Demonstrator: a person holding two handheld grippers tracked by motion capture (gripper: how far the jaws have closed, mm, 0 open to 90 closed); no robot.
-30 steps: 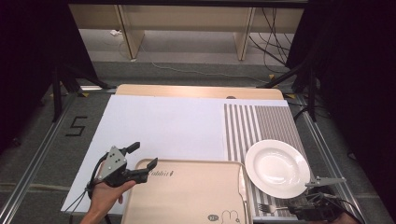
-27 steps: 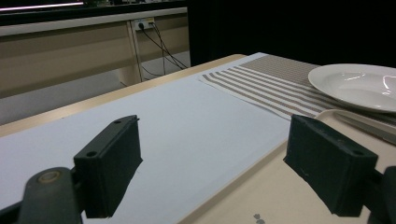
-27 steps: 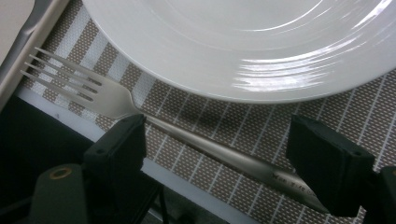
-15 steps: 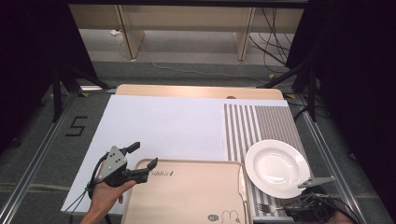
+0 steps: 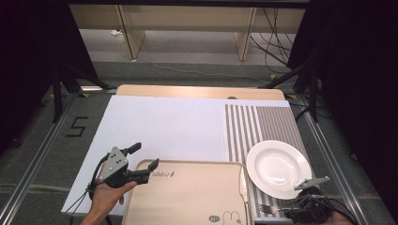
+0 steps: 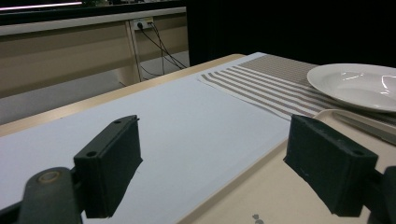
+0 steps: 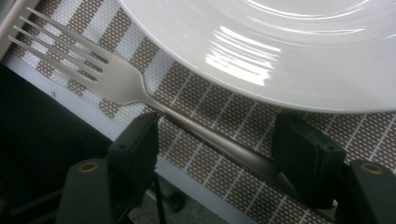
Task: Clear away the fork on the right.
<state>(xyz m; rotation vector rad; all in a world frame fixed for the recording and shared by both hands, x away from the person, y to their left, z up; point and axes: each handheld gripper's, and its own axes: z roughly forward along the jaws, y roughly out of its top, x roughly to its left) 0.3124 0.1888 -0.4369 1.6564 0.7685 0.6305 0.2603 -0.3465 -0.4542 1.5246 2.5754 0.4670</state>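
Observation:
A silver fork lies on the striped placemat just below the white plate. My right gripper straddles the fork's handle. Its jaws have just been closing, and gaps remain between the pads and the handle. In the high view the right gripper sits at the bottom right, by the fork and the plate. My left gripper stands open at the far left corner of the beige tray, one jaw over the white mat and one over the tray.
A knife lies along the tray's right edge, beside the plate. The white mat covers the left and middle of the table, and the striped placemat covers the right. Cables and shelf legs stand on the floor beyond the table.
My right gripper has edged slightly left towards the fork. The left hand and gripper have kept still.

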